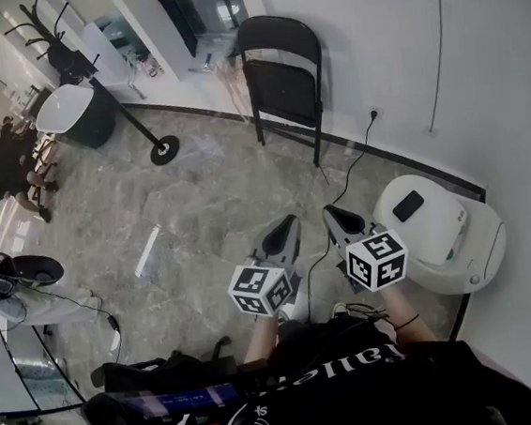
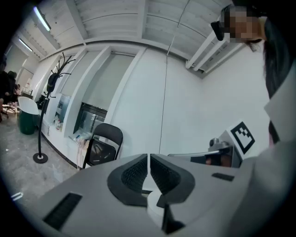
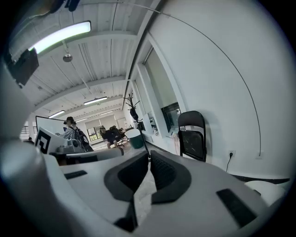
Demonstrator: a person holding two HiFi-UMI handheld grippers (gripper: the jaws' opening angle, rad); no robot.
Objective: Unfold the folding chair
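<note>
Folding chair (image 1: 281, 75), black, stands folded against the white wall (image 1: 389, 43)

The person wears a black top (image 1: 378, 388) with pale lettering. Just above the top, a thin black band (image 1: 406, 321) circles the right wrist. Beyond the top, the left gripper (image 1: 288, 223) and right gripper (image 1: 332, 213) are grey with black ribbed pads (image 2: 134, 176), and each carries a white cube (image 1: 262, 289) with black square markers.

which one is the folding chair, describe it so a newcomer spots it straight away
Follow the white wall to just right of the dark window. The chair leans there, folded. Unlike the thin coat stand nearby, it is black with a broad rounded backrest.
</note>
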